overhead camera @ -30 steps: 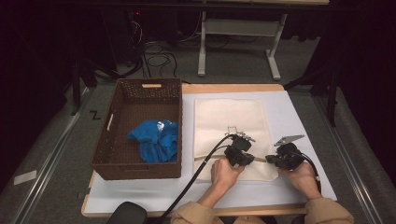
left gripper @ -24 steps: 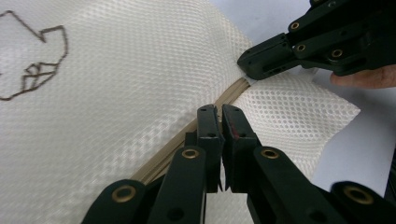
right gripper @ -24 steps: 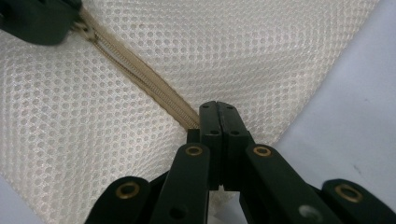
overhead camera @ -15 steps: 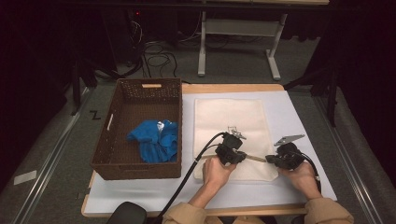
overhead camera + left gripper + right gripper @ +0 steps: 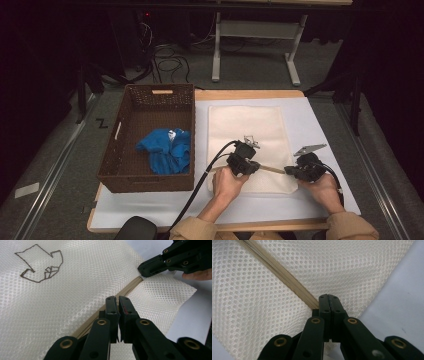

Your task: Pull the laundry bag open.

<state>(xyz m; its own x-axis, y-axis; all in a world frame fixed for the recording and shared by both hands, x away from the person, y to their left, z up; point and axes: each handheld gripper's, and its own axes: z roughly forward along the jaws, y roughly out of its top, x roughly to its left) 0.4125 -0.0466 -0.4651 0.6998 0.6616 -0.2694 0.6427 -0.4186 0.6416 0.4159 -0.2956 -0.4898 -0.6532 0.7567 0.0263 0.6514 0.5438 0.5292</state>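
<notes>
A cream mesh bag (image 5: 247,127) lies flat on the white mat, with a tan zipper (image 5: 272,170) running across its near end. My left gripper (image 5: 252,167) is shut on the zipper (image 5: 130,287), and its tips (image 5: 117,298) pinch the tan strip; what sits between them is hidden. My right gripper (image 5: 290,171) is shut on the bag's right edge where the zipper (image 5: 279,270) ends, its tips (image 5: 328,296) pressed together there. In the left gripper view the right gripper (image 5: 141,267) shows farther along the zipper. A line drawing (image 5: 40,265) is printed on the mesh.
A brown wicker basket (image 5: 117,145) stands left of the bag with a blue cloth (image 5: 167,150) inside. The white mat (image 5: 320,130) covers the wooden table. A black cable (image 5: 200,185) trails from the left gripper toward the near edge.
My left gripper has slid a little to the left along the zipper, away from the right gripper. The right gripper has stayed in place.
</notes>
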